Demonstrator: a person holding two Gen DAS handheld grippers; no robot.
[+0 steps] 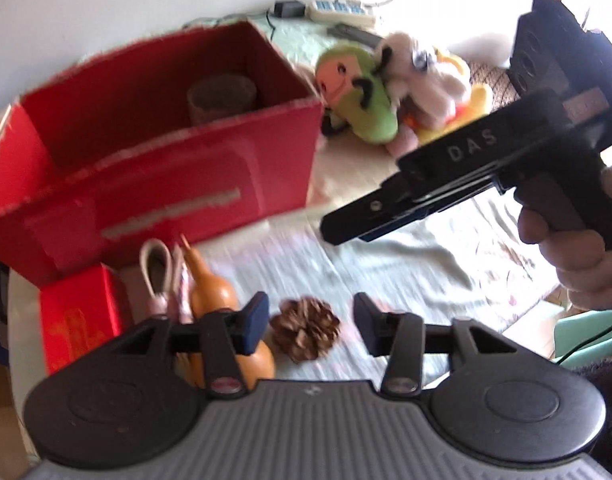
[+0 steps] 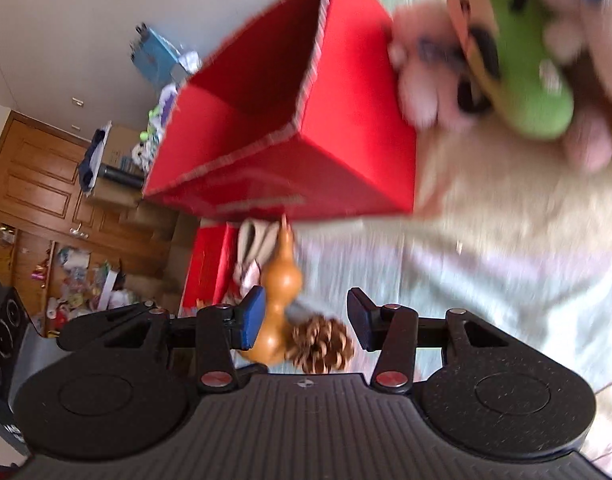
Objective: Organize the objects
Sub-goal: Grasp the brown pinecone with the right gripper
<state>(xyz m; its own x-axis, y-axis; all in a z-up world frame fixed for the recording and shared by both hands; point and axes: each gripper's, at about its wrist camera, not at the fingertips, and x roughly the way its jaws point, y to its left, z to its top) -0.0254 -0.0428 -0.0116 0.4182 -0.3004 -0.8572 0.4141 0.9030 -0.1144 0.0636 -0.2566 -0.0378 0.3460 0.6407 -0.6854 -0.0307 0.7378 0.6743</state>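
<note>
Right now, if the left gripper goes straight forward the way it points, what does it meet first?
Most likely the pine cone: it lies on the cloth just ahead, between the open fingers of the left gripper. The gourd sits to its left, probably off that line. Blur makes depth uncertain.

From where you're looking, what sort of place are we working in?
Probably a lived-in home, not a lab. Soft toys lie on a cloth-covered table beside a red box, with a power strip against the wall, and wooden cabinets with household clutter stand behind.
</note>
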